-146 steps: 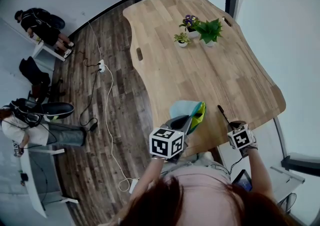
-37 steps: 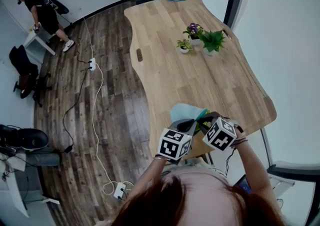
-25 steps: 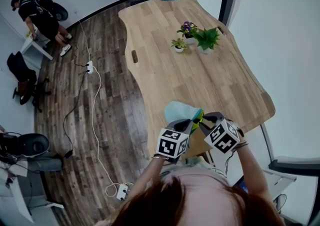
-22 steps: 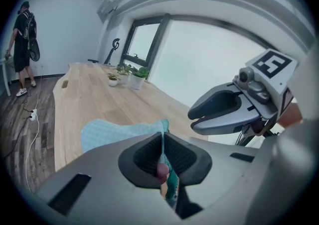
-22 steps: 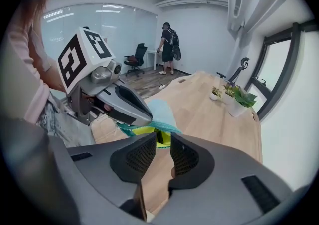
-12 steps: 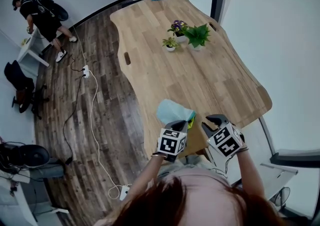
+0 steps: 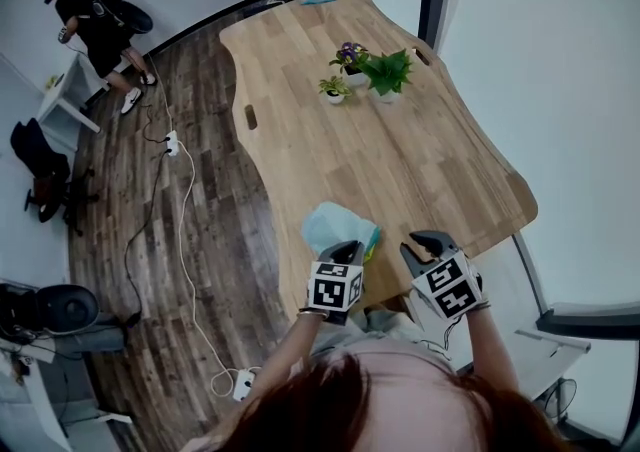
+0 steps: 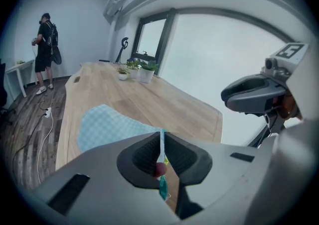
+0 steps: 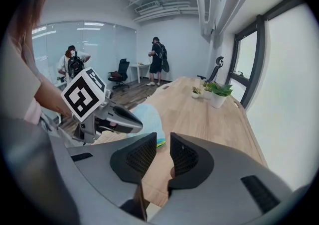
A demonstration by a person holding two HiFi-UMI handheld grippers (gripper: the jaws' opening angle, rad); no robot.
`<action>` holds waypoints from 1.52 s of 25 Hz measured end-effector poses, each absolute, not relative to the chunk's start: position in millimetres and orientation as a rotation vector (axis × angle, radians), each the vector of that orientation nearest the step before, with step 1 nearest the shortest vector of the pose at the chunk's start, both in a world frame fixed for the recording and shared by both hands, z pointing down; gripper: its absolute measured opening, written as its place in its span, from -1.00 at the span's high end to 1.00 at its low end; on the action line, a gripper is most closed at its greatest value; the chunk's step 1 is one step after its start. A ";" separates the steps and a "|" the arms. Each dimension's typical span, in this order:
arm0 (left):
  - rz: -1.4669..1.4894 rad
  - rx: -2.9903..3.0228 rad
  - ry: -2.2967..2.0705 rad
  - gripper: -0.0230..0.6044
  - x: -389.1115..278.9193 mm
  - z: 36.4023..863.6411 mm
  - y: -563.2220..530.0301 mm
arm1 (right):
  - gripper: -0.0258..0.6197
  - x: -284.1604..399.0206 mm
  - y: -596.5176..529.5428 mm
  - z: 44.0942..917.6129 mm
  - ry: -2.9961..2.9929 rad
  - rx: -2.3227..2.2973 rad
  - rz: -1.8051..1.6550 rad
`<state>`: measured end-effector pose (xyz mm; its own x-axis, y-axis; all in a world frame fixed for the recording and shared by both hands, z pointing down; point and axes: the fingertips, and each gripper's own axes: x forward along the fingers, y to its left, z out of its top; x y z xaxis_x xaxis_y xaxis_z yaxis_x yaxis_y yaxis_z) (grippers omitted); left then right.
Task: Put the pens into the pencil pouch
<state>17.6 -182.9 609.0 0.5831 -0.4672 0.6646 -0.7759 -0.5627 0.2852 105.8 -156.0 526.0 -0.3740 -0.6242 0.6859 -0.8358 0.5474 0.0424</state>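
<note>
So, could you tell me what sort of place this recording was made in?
Probably an open-plan office or meeting space: a long light wooden conference table, a black swivel office chair, and tall dark-framed windows along one side.

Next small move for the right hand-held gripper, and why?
Probably move the right hand-held gripper to the mouth of the pouch to shut it: its jaws stand apart and empty, while the left hand-held gripper pinches that edge.

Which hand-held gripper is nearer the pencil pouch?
Left. The left hand-held gripper clamps the pencil pouch; the right hand-held gripper sits beside it, apart, jaws just narrowing, empty.
</note>
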 end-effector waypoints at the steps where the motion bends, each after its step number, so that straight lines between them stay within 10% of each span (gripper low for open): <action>1: 0.702 2.251 -1.006 0.88 16.1 605.2 -182.6 | 0.69 106.3 -155.3 523.3 -2.136 1.185 0.408; 38: 0.200 2.566 -1.360 0.92 -16.1 393.0 -78.3 | 0.92 112.0 -79.6 404.9 -2.470 1.626 0.202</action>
<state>-16.1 -78.3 393.0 0.5599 -0.7972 0.2259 -0.8285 -0.5429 0.1377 112.0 -79.6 404.9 -0.3875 -0.8950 0.2212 -0.9190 0.3940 -0.0156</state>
